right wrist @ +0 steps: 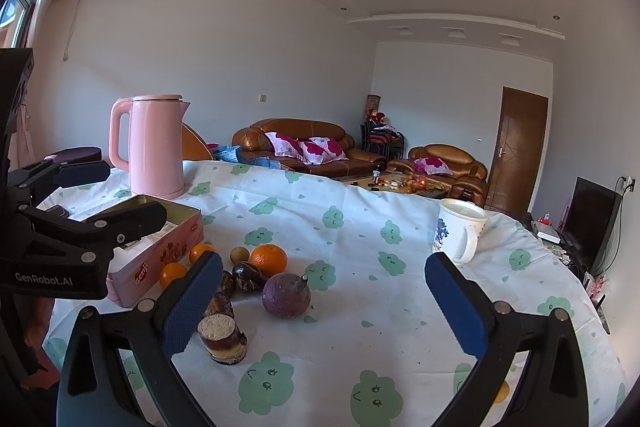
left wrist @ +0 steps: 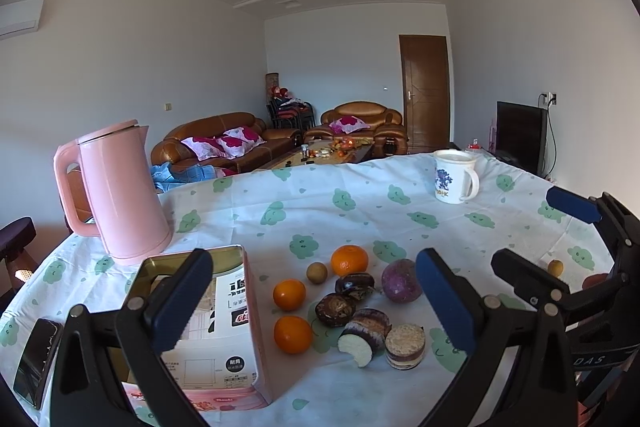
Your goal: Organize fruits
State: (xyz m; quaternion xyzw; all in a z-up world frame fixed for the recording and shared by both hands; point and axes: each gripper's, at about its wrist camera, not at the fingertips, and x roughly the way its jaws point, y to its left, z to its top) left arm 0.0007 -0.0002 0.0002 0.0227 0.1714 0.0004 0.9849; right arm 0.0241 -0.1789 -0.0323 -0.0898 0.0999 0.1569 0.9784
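Above table (right wrist: pixel 360 211), both jaws agape.

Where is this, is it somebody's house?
Most likely a home's living room. Brown sofas with flowery cushions stand at the back, a TV is by the wall, and the near table has a pink kettle, a mug and oranges on a cloud-print cloth.
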